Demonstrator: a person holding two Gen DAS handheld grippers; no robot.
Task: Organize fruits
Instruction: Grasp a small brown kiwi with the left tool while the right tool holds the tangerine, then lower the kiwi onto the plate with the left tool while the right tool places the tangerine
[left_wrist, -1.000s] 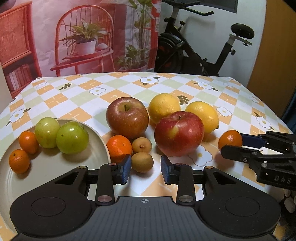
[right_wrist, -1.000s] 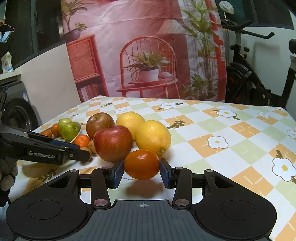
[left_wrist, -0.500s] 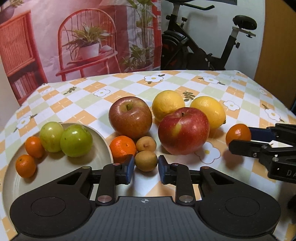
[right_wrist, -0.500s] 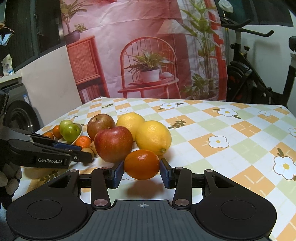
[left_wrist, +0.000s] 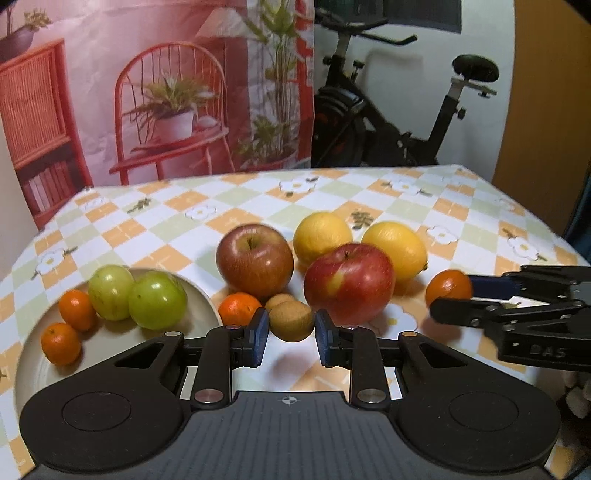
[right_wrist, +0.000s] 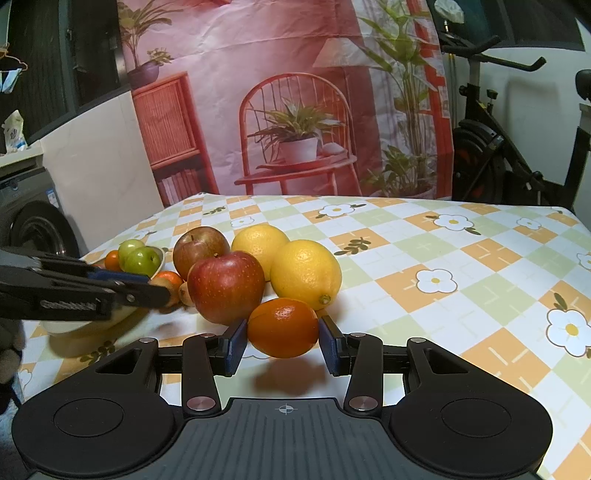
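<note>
My left gripper (left_wrist: 288, 334) is shut on a small brown round fruit (left_wrist: 291, 320), held just above the checked cloth. A second brown fruit (left_wrist: 277, 300) sits right behind it, beside a small orange (left_wrist: 239, 308). To the left, the beige plate (left_wrist: 110, 350) holds two green fruits (left_wrist: 157, 300) and two small oranges (left_wrist: 61, 343). My right gripper (right_wrist: 282, 339) is shut on an orange (right_wrist: 283, 326), slightly off the table in front of a red apple (right_wrist: 225, 286) and a lemon (right_wrist: 306, 274). It also shows in the left wrist view as the right gripper (left_wrist: 454, 299) at the right.
Two apples (left_wrist: 255, 260) and two lemons (left_wrist: 321, 236) cluster mid-table. The table with the flowered checked cloth (right_wrist: 461, 266) stretches right and back. An exercise bike (left_wrist: 388, 122) and a printed backdrop (left_wrist: 166, 92) stand behind. A washing machine (right_wrist: 33, 225) is off the left edge.
My left gripper closed onto the brown fruit and lifted it slightly, the view tilting up a little. The right gripper kept still with its orange.
</note>
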